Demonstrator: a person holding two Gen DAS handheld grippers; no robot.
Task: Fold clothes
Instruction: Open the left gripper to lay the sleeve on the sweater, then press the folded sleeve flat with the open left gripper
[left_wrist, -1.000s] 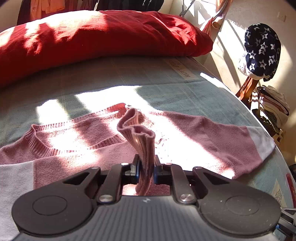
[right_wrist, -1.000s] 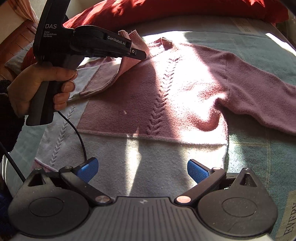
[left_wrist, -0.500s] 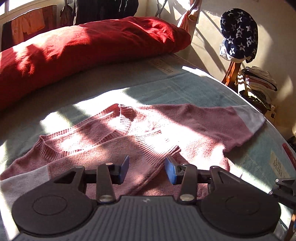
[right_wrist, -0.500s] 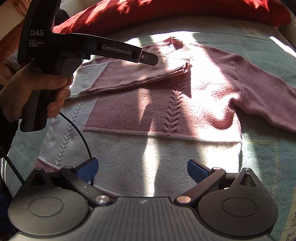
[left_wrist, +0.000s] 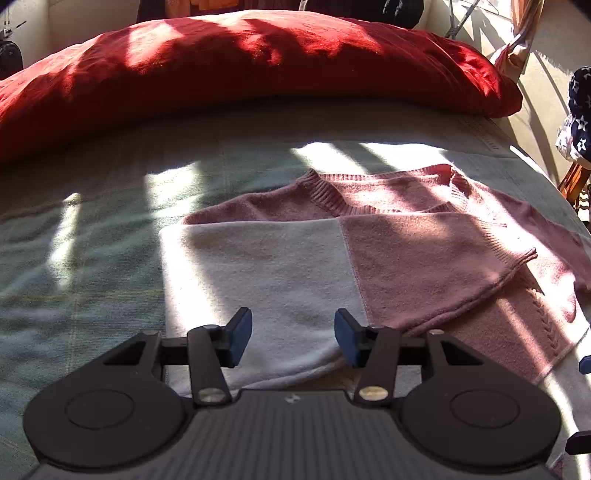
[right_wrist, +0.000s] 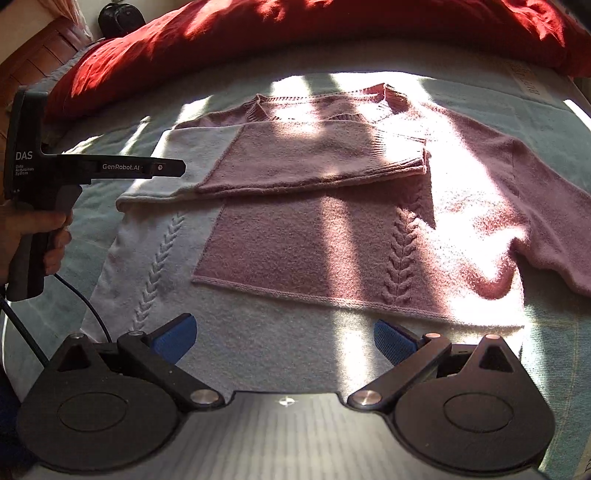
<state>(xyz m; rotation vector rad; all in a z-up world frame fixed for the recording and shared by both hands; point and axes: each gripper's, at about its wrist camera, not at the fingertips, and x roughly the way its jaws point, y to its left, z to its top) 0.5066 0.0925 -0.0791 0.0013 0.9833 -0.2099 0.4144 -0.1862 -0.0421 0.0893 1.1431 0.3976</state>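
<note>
Both grippers are chunky black plastic with blue ribbed pads (right_wrist: 173, 338) and silver pivot screws. The left gripper (right_wrist: 173, 167) has white "DAS" and "GenRobot.AI" lettering. A black cable (right_wrist: 85, 306) hangs off its handle.

Red pillow (left_wrist: 258, 70) on green blanket (left_wrist: 74, 258)

The long red pillow (left_wrist: 258, 70) walls off the far edge of the pale green bedspread (left_wrist: 74, 258). Between that pillow and the pink and pale grey knitted sweater (right_wrist: 332, 240) lies a bare strip I can cross. Left of the sweater the bedspread is bare too. My left gripper (left_wrist: 293, 338) hangs above the sweater, jaws opening, nothing between them.
</note>
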